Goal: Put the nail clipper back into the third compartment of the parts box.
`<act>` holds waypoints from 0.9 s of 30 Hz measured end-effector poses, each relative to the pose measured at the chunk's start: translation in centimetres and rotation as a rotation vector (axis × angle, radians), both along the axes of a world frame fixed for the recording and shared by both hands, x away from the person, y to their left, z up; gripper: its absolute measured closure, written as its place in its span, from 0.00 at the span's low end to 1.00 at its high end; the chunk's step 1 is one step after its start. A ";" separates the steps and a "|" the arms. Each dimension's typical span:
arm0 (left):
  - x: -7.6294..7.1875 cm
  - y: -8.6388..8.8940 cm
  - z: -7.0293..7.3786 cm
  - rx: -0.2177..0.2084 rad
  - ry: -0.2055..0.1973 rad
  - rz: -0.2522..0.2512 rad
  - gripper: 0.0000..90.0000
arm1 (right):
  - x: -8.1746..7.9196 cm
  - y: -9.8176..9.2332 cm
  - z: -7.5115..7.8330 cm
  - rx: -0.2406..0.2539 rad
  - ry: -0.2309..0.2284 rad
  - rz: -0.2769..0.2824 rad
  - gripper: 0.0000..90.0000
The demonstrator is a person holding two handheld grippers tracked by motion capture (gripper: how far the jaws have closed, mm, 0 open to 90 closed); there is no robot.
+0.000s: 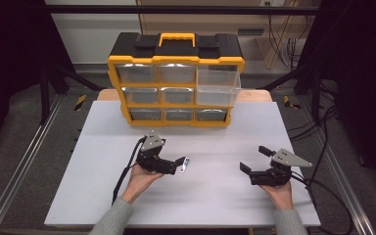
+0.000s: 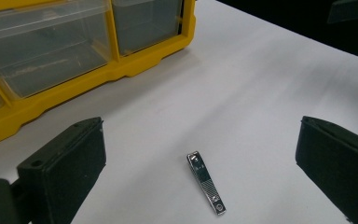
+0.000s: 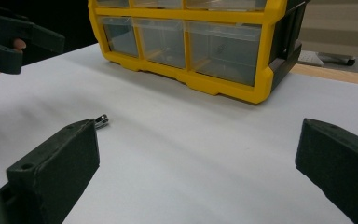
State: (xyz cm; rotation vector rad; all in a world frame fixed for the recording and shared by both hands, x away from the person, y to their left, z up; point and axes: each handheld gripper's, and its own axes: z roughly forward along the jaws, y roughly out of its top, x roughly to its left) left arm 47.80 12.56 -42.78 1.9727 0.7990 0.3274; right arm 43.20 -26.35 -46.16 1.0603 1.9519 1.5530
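Note:
A small metal nail clipper (image 1: 185, 164) lies flat on the white table top (image 1: 200, 205). In the left gripper view the nail clipper (image 2: 206, 182) rests on the table between the two wide-apart black jaws of my left gripper (image 2: 203, 140), untouched. From above, my left gripper (image 1: 174, 159) is open just left of the clipper. My right gripper (image 1: 254, 158) stands open over bare table to the right, holding nothing. In the right gripper view (image 3: 196, 140) the clipper's end (image 3: 101, 121) peeks past the left jaw.
A yellow and black drawer organizer (image 1: 176, 85) stands at the back of the table, its top right clear drawer (image 1: 218, 85) pulled out. The organizer (image 2: 74, 60) is close ahead of the left gripper. Cables trail from both grippers.

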 end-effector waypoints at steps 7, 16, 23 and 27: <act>0.6 -1.0 -0.8 0.026 0.025 -0.001 0.02 | 0.0 0.0 0.0 -0.001 0.000 -0.002 0.00; 1.4 -2.0 -2.1 0.063 0.058 0.003 0.02 | 0.0 0.0 0.0 0.000 0.001 -0.002 0.00; 1.9 -2.8 -3.1 0.101 0.085 0.005 0.03 | 0.0 0.0 0.0 0.000 0.001 -0.003 0.00; 2.2 -3.2 -3.5 0.116 0.100 0.012 0.04 | 0.0 0.0 0.0 0.000 0.000 -0.002 0.00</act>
